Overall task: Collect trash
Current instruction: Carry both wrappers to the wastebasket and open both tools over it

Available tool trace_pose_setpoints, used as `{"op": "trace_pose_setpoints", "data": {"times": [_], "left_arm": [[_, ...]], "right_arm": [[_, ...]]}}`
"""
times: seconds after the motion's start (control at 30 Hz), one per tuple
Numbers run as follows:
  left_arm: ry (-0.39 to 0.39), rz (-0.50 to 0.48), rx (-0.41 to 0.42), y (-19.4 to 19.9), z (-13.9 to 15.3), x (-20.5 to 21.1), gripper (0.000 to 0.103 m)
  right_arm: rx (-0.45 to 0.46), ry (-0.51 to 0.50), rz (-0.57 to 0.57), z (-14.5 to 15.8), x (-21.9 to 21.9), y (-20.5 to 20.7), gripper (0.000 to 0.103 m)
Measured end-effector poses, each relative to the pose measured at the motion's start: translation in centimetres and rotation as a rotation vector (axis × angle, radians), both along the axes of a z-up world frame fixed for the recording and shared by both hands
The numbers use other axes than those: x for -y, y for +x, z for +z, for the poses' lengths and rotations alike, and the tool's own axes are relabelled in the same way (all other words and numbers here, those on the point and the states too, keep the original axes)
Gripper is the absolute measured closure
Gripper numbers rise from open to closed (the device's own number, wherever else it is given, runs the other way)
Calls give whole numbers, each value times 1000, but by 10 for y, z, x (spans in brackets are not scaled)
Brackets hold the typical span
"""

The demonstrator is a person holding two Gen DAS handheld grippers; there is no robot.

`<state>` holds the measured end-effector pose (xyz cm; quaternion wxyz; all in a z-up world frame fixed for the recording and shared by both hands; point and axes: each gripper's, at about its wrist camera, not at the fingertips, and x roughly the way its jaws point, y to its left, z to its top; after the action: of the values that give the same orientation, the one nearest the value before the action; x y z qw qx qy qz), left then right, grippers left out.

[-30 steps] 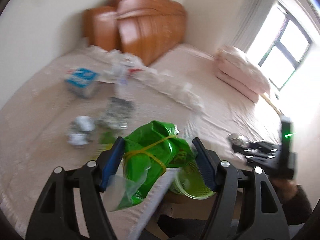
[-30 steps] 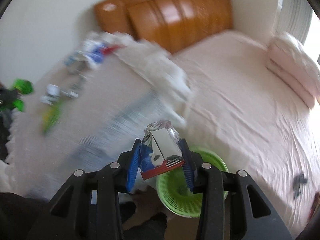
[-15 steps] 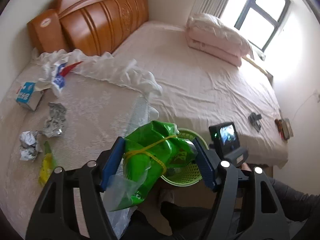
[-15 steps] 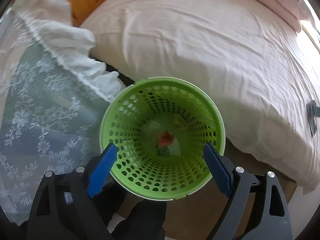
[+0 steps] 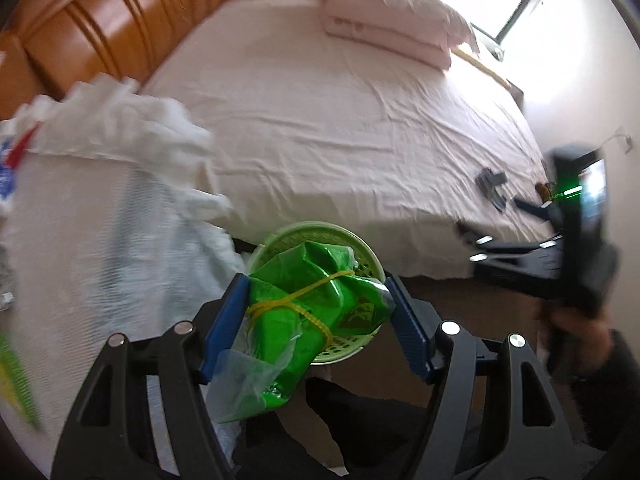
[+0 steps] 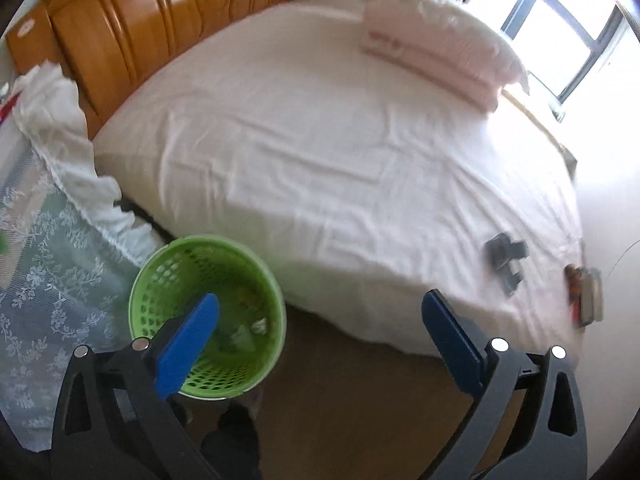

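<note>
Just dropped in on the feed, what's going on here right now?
A person is collecting trash with two handheld grippers beside a bed. The left gripper is shut on a crumpled green bag tied with a yellow rubber band, held above the green perforated waste basket on the floor. The right gripper has just been opening; its jaws stand wide with nothing between them, off to the side of the basket, which already holds some scraps.

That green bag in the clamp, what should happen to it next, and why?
Probably open the left gripper and let go. Its pads press on the green bag, which hangs right over the green basket. The right gripper is open and empty, its jaws having just opened.
</note>
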<state>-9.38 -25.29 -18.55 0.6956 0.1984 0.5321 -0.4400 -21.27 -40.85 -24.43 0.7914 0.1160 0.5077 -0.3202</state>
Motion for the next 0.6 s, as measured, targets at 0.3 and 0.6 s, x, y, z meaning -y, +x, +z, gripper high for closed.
{"op": "trace_pose_setpoints", "data": {"times": [0.3,0.6], "left_arm": [[175,-34,-112,-27,-76,44,17],[190,21,-92,-20,-71,44,12]], "right_arm": [[3,-48,10,20,12,-15,2],[13,-29,35,18,9,-5,2]]}}
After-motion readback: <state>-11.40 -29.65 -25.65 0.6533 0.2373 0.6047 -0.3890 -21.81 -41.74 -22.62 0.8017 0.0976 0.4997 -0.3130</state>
